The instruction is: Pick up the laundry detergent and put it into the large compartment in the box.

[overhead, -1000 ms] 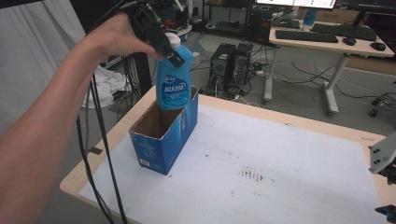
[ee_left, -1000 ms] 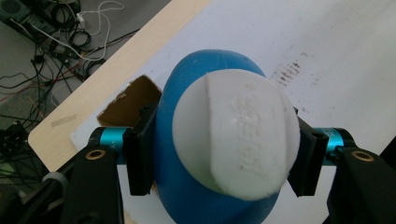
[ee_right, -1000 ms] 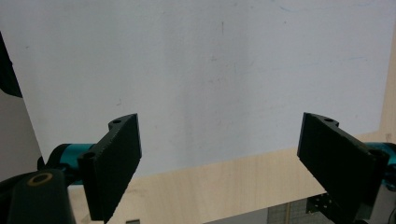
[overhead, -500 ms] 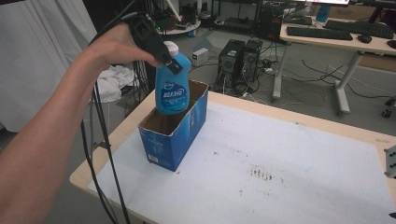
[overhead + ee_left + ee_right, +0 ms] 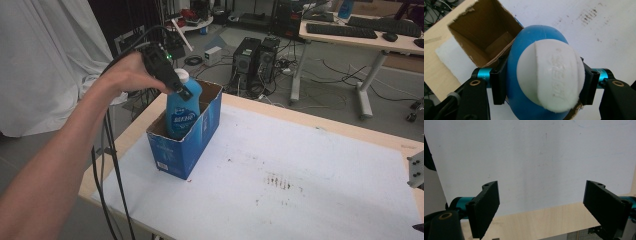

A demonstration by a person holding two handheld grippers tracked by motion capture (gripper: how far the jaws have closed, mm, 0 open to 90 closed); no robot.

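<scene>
My surface is a pale wooden top, its bare edge running along the left and far sides of the high view. A white sheet covers most of it, marked with dark smudges right of centre. One thing stands directly on the sheet: an open blue cardboard box left of centre in the frame, near the left edge, a short end facing the lower left.

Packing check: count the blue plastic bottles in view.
1. The blue plastic bottle with a white cap stands in the blue cardboard box, clamped by the left gripper. Nothing else shows inside.
</scene>
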